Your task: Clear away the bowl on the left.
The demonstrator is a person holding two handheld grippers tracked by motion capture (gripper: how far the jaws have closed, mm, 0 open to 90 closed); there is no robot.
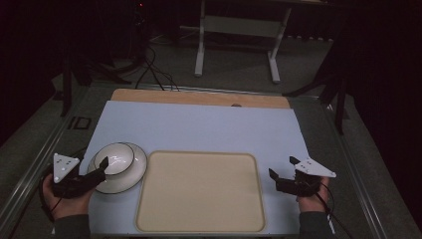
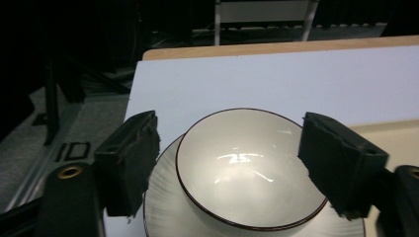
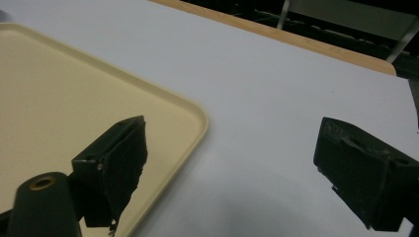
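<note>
Counting, we log one bowl sitting on one plate, just left of one beige tray. Left gripper spread around the bowl; right gripper spread over white tabletop.

Desk: we see a pale blue-white sheet covering most of it, with a strip of bare wood along the far edge.
Tray: we find a cream, round-cornered tray lying flat on the near middle of the sheet, bare inside.
Plate: white with a dark rim, we see it just left of the tray.
Bowl: white, dark-rimmed, upright on the plate, shiny inside.
Floor: grey, beyond the desk.
White frame: we make out the legs of another table standing on the floor behind.
Cables: dark, trailing over the floor at the far left.
</note>
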